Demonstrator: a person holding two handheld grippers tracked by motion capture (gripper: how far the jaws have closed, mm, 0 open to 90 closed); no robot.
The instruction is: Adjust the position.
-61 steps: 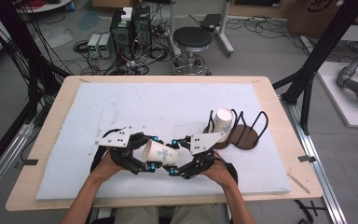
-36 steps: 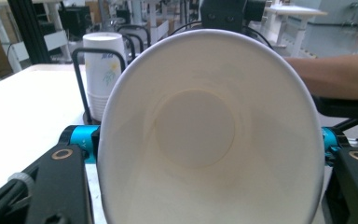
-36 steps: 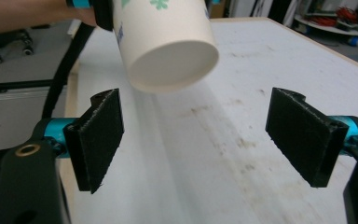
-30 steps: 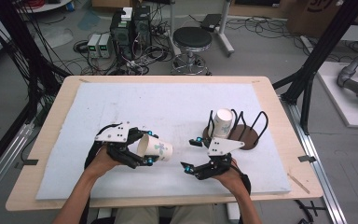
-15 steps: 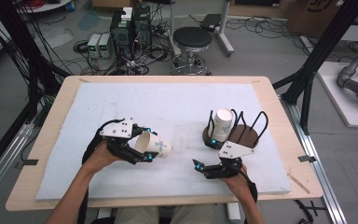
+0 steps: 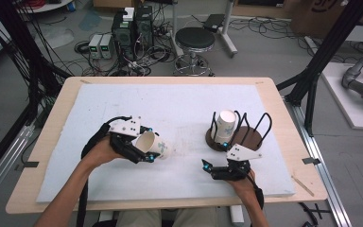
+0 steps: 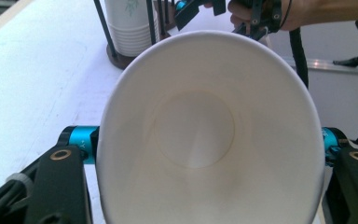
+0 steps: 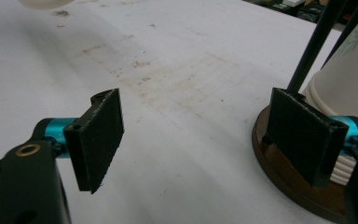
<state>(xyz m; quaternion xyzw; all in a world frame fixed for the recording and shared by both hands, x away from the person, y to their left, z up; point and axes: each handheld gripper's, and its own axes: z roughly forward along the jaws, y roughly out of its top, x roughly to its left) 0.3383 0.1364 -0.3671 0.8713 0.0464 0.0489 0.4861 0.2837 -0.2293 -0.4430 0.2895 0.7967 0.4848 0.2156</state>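
Left claw (image 6: 147,150) grips a paper cup (image 6: 155,145) by its sides, tipped on its side above the white mat (image 6: 170,106) — white, with small bluish marks outside and a plain inside (image 7: 200,130). Right claw (image 6: 213,168) stands wide apart, holding nothing, just beside the wire rack (image 6: 246,135), whose round dark base carries a stack of upturned cups (image 6: 227,124).

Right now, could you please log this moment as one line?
left claw: shut on cup | right claw: open, empty | stack: in rack
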